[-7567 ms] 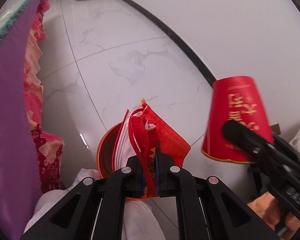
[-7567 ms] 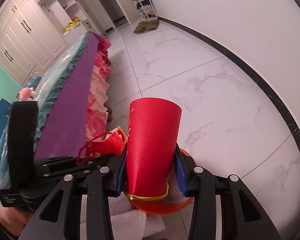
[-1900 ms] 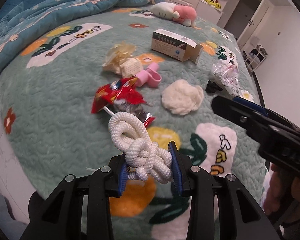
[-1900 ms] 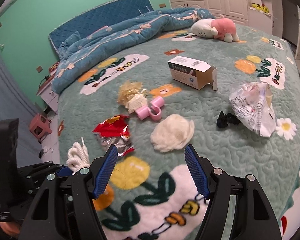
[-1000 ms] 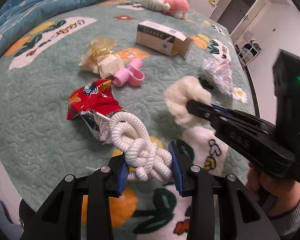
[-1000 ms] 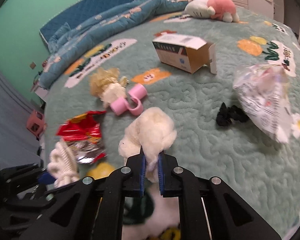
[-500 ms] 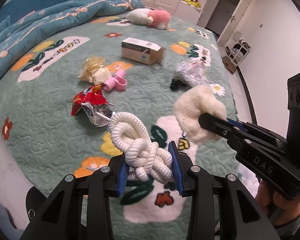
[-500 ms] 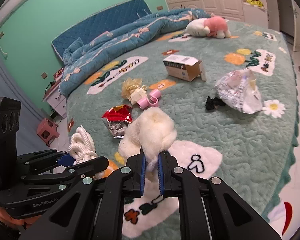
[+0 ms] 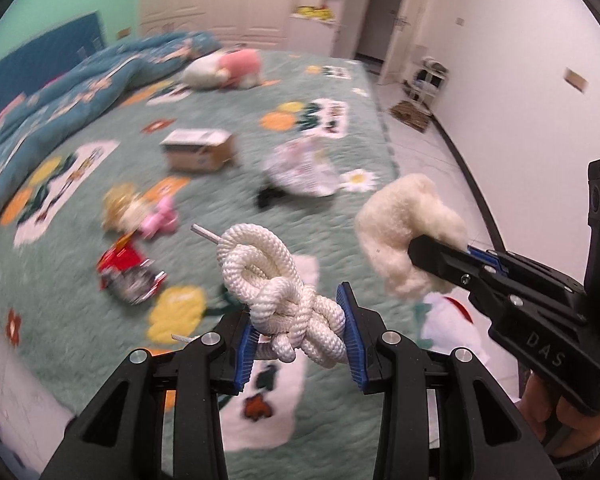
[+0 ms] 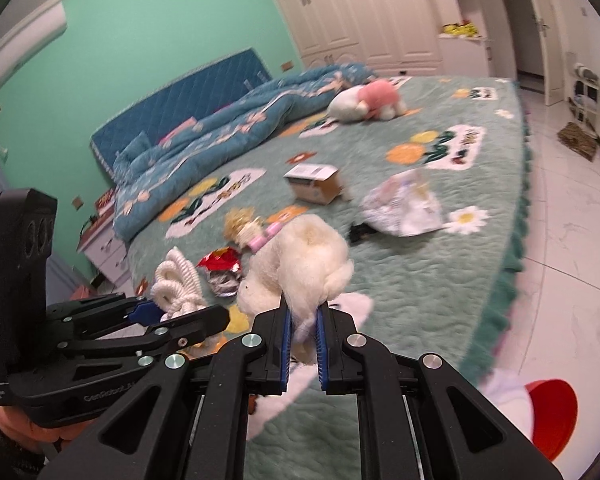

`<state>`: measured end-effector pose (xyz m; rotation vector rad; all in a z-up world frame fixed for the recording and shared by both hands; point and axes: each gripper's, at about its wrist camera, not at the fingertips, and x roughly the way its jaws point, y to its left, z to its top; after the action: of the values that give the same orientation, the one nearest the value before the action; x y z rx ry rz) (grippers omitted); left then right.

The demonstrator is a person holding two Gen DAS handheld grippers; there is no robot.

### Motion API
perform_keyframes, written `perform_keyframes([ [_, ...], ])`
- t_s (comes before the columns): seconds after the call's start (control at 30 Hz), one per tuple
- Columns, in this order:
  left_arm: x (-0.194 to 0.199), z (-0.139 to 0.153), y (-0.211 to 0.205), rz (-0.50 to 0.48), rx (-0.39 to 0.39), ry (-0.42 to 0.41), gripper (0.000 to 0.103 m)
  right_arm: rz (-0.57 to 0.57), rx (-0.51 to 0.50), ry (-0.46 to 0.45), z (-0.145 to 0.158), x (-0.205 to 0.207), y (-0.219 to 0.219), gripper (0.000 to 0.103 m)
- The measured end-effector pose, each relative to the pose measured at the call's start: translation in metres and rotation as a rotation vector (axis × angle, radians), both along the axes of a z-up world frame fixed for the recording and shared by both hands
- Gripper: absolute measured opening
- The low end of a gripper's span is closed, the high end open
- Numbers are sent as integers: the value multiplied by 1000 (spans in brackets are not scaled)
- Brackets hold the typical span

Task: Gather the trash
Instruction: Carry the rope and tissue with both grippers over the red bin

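My left gripper (image 9: 300, 322) is shut on a knotted white rope (image 9: 278, 292), held above the green bed; it also shows in the right wrist view (image 10: 178, 284). My right gripper (image 10: 303, 338) is shut on a cream cotton wad (image 10: 300, 260), which shows in the left wrist view (image 9: 408, 232) at right. On the bed lie a red and silver wrapper (image 9: 128, 274), a pink clip (image 9: 160, 220), a yellowish crumpled wrapper (image 9: 118, 210), a cardboard box (image 9: 198, 154), a crinkled plastic bag (image 9: 304, 170) and a small black item (image 9: 268, 198).
A red bin (image 10: 552, 416) with a white liner stands on the white tiled floor by the bed's corner. A blue quilt (image 10: 228, 120) and a plush toy (image 10: 364, 100) lie at the far end of the bed. White wardrobes and a doorway stand behind.
Both grippers have lifted and pulled back from the bed with the rope and cotton wad still held. The view has swung toward the bed's floor-side edge, and the red bin has come into sight.
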<state>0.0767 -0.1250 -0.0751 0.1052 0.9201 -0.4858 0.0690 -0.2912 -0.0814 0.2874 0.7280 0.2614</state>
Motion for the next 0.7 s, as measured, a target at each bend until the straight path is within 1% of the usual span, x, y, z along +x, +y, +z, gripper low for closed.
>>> perform_keyframes([
  [0.2,-3,8,-64,-144,26,-37,39,-139,17,-29,8,-32,-61,11],
  [0.37,-7,8,-121,-268,38,-37,39,-269,38,-43,7,-59,-113,11],
  [0.47,-13,2,-162,-362,49,-30,39,-357,52,-41,3,-79,-148,11],
  [0.53,-17,-2,-181,-404,52,-17,39,-410,55,-37,-1,-92,-170,11],
  [0.6,-22,-9,-208,-461,60,-11,39,-457,58,-29,-6,-103,-189,11],
  [0.7,-27,-21,-243,-531,68,14,39,-542,67,-2,-19,-123,-225,11],
])
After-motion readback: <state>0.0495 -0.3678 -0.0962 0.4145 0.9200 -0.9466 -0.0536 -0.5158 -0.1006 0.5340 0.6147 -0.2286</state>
